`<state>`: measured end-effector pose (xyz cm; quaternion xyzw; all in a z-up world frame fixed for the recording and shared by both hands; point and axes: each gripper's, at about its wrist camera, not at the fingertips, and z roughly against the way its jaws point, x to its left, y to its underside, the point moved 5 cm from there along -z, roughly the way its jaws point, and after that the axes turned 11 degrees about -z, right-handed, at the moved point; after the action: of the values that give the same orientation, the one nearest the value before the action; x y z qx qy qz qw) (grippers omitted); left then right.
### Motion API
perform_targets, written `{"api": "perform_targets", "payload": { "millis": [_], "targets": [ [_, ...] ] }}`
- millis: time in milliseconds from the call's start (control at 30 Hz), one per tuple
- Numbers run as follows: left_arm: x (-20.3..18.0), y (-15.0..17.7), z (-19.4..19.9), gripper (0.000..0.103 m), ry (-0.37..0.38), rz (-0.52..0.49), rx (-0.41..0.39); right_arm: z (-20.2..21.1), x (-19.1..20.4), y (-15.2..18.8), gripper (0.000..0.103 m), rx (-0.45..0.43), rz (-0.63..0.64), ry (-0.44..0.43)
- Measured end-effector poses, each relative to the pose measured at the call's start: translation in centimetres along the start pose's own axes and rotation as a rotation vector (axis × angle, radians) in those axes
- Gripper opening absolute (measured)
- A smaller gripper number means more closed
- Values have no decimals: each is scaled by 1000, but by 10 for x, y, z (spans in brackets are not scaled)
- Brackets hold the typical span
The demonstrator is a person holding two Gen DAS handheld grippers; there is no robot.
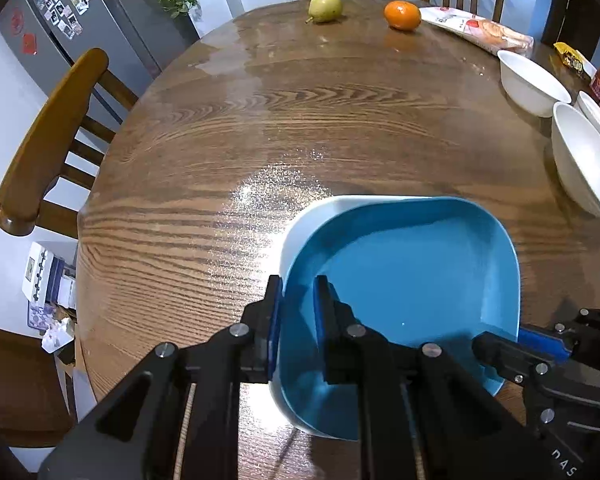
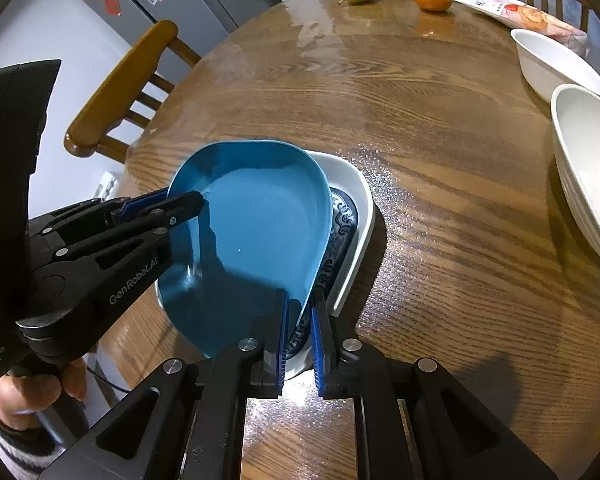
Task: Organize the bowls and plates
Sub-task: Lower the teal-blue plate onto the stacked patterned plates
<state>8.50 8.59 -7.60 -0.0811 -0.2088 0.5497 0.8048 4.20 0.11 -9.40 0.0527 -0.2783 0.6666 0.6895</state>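
Observation:
A blue plate (image 1: 400,280) (image 2: 260,220) lies on top of a white dish with a blue pattern (image 2: 358,200) near the table's front edge. The dish shows only along the plate's right side. My left gripper (image 1: 299,296) is shut on the plate's left rim, one finger inside and one outside. It also appears in the right wrist view as the left gripper (image 2: 184,202). My right gripper (image 2: 299,312) is closed over the plate's right rim, its pads narrowly apart with the thin edge between them. It appears too in the left wrist view as the right gripper (image 1: 500,346).
Two large white bowls (image 1: 532,84) (image 1: 588,160) and a smaller one stand at the right side of the round wooden table (image 1: 260,120). A pear (image 1: 325,7), an orange (image 1: 402,15) and a snack packet (image 1: 480,30) lie at the far edge. A wooden chair (image 1: 48,144) stands on the left.

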Motion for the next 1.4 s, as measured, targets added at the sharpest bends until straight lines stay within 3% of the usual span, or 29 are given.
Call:
{"api": "perform_targets", "payload": {
  "millis": [633, 1300, 1400],
  "targets": [
    [-2, -2, -8, 17, -28, -65, 57, -13, 5, -5, 11, 34, 16, 31],
    [-5, -5, -1, 17, -24, -42, 34, 7, 1, -9, 12, -17, 12, 38],
    [-4, -6, 2, 25, -32, -32, 23, 9, -1, -11, 12, -22, 7, 33]
  ]
}}
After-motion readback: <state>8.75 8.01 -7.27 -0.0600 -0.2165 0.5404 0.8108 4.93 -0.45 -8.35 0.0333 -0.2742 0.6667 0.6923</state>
